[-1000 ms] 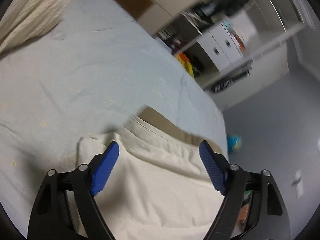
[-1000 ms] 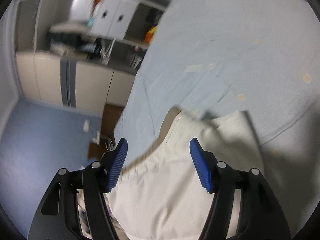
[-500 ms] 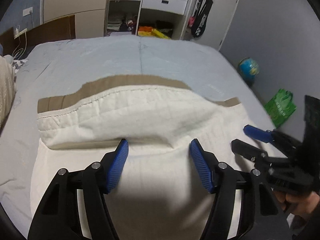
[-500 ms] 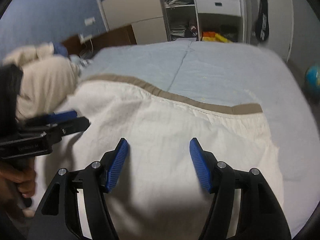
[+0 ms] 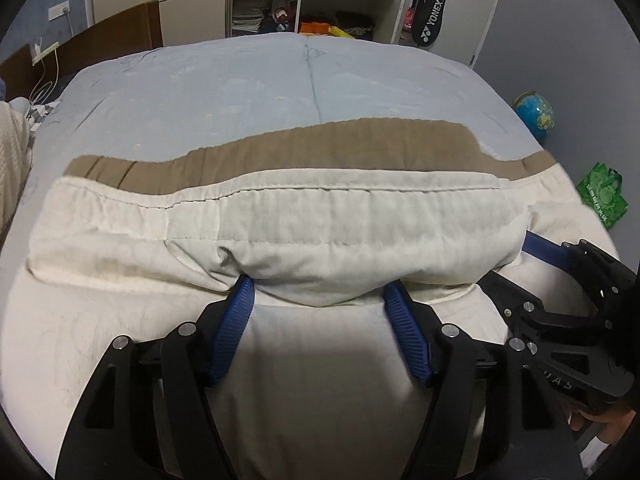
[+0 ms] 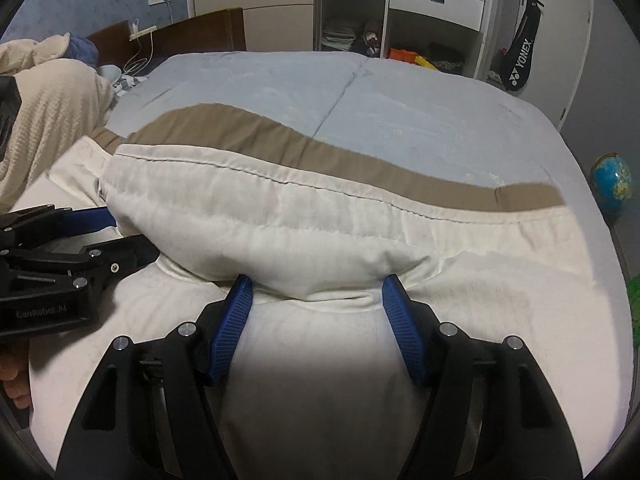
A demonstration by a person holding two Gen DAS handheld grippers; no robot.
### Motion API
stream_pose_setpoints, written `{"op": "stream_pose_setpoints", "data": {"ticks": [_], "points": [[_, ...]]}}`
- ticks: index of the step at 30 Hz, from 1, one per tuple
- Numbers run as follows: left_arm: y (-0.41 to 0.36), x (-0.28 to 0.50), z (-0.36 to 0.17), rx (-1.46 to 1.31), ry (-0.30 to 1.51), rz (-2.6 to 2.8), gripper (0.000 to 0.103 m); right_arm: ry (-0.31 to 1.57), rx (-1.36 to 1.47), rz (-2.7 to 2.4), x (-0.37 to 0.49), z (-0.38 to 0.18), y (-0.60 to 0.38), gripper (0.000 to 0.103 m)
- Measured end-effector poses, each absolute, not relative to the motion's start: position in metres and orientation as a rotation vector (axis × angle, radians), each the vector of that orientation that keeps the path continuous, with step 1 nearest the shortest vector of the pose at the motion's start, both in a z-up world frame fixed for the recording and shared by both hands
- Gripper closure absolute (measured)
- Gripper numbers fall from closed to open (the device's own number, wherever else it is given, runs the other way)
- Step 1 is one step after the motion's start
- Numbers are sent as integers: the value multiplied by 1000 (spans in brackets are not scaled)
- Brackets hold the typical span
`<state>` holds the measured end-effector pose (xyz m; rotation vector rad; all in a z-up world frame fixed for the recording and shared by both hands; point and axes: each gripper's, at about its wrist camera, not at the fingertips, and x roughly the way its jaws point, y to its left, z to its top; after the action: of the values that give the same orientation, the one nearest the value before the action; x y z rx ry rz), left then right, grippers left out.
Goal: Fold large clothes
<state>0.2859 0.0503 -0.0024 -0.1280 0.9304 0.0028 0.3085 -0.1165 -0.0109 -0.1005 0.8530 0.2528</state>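
- Most of both views is filled by the bed (image 5: 280, 80), covered in a pale blue sheet with a seam running down its middle toward the far edge.
- Spread over the near half of the bed lies the cream cloth (image 5: 320, 232), a large piece with a tan band (image 5: 320, 148) along its far edge; a fold of it is doubled back toward the cameras, so a stitched hem runs across above a thick rolled edge.
- Beyond the bed stands a wardrobe (image 6: 360, 20) with open shelves of folded clothes and white drawers; a black racket bag (image 6: 520, 60) hangs at its right.
- At the left of the bed sits a heap of cream knit bedding (image 6: 52, 100), next to a dark wooden headboard (image 6: 188, 32) with a white cable hanging from it.
- On the floor at the right are a blue globe (image 5: 534, 114) and a green bag (image 5: 602, 196).
- The left gripper (image 5: 320, 292) has its blue fingers spread wide, their tips tucked just under the rolled edge of the cloth; whether they touch it cannot be told.
- The right gripper (image 6: 316, 288) is likewise spread wide, its tips at the underside of the same fold further right; it pinches nothing.
- Each gripper shows at the edge of the other's view, side by side over the cloth.
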Motion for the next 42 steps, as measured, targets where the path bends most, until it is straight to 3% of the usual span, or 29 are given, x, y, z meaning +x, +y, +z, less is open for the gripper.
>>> {"op": "stream_pose_setpoints", "data": {"ticks": [18,25,29,32,42], "points": [[46,293,-26,-78,913,24,36,901,-109,238,325,-39,-103,37],[52,278,-4,-82,900,-37,36,930,-100,259,316,-18,-109,37],[63,245,24,-103,827,-11,14,876,-70,247,292,7,-123,35],[69,217,38,-129,793,-15,8,839,-50,246,267,25,-135,31],[72,139,60,-152,774,41,7,785,-46,244,186,62,-164,24]]}}
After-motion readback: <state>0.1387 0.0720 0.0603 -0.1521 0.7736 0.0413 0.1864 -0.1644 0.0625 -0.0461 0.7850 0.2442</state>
